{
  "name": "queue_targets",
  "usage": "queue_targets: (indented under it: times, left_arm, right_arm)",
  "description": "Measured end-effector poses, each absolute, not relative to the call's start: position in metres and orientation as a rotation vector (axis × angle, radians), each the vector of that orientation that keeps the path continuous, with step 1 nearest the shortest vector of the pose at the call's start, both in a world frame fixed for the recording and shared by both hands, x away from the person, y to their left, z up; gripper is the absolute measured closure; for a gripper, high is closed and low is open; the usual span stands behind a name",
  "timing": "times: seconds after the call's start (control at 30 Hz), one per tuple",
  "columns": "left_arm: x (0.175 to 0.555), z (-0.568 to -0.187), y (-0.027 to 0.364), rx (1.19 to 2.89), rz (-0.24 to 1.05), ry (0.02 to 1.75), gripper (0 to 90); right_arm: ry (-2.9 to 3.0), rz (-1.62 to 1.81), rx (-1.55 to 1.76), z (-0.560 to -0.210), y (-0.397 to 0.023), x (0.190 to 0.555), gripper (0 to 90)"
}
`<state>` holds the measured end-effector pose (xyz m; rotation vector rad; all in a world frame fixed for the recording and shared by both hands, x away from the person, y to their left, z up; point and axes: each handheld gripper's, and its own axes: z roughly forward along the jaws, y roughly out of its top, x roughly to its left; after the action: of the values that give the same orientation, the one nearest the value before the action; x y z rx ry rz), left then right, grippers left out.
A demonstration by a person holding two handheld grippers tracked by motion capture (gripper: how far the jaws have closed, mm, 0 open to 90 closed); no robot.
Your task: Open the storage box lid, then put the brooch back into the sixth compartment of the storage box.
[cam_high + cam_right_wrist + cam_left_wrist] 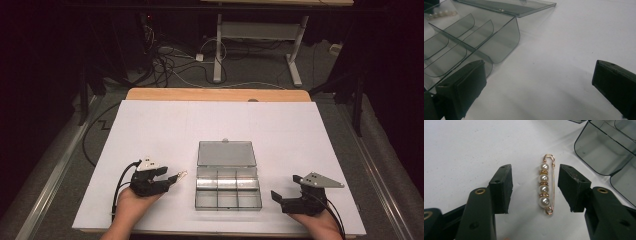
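Observation:
A gold safety-pin brooch (546, 183) strung with several pearls lies flat on the white table sheet (165, 130), left of the box. My left gripper (535, 173) straddles it with the jaws apart, and neither pad touches the pin. From the high view, the left gripper (167, 176) points right toward the brooch (181, 174). A smoky clear compartment box (227, 192) sits in the middle with its lid (226, 153) folded back flat. My right gripper (286, 187) rests just right of the box, open wide with nothing between its jaws (540, 85). The box wall (504, 42) stands to its left.
The box's compartments look empty. The white sheet runs wide behind the box and on both sides. Its front edge lies close under both hands. Beyond the table's wooden far edge (215, 94) are floor cables and a desk frame (260, 45).

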<state>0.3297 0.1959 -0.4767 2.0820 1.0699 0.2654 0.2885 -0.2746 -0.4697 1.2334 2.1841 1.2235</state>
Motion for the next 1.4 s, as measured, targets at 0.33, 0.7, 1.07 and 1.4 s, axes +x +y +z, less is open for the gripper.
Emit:
queue_targets:
  times: [0.33, 0.7, 1.07, 1.4]
  left_arm:
    - [0.336, -0.479, 0.184, 2.171, 0.287, 1.026, 49.3]
    - [0.333, -0.478, 0.178, 2.231, 0.344, 0.973, 67.1]
    - [0.331, -0.48, 0.176, 2.23, 0.337, 0.962, 76.3]
    - [0.328, -0.478, 0.179, 2.223, 0.314, 0.974, 76.5]
  right_arm:
    - [2.186, 1.235, 1.223, -0.469, -0.278, 0.287, 1.4]
    - [2.181, 1.226, 1.221, -0.47, -0.282, 0.283, 1.5]
    - [2.183, 1.221, 1.218, -0.471, -0.282, 0.282, 1.6]
    - [2.171, 1.223, 1.228, -0.468, -0.281, 0.281, 1.6]
